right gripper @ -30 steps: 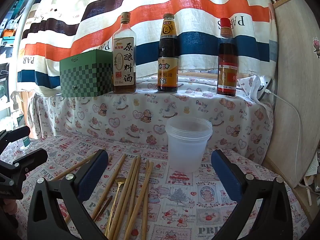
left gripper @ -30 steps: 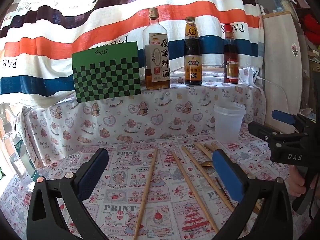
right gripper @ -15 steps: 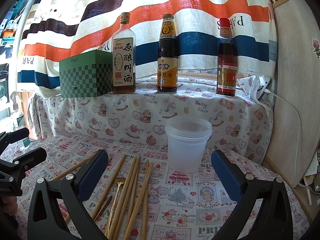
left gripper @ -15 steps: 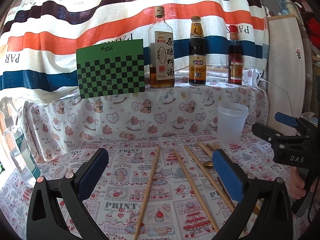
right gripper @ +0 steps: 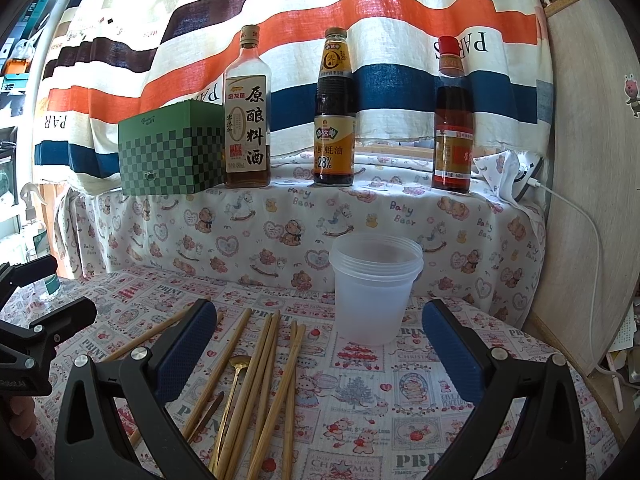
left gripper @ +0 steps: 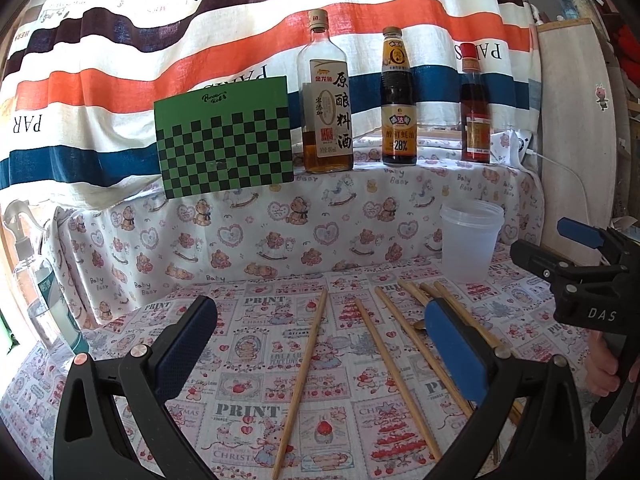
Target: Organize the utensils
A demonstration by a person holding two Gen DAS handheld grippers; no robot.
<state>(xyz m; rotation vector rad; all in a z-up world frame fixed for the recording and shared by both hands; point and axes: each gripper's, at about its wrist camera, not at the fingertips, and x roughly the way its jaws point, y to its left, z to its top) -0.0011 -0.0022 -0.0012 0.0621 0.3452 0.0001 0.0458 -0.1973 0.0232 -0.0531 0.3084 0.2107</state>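
Here, both grippers spread wide and empty above a worktop strewn with chopsticks.
Left wrist view: left gripper wide, nothing held; chopsticks lie loose on the printed cloth, two apart near centre, more bunched toward the clear tub far right; three bottles and one green checkered box on the raised ledge; right gripper at the right edge. Right wrist view: right gripper wide, empty; about seven chopsticks plus one gold spoon left of the tub, bare cloth to its right; left gripper at the left edge, striped curtain behind.
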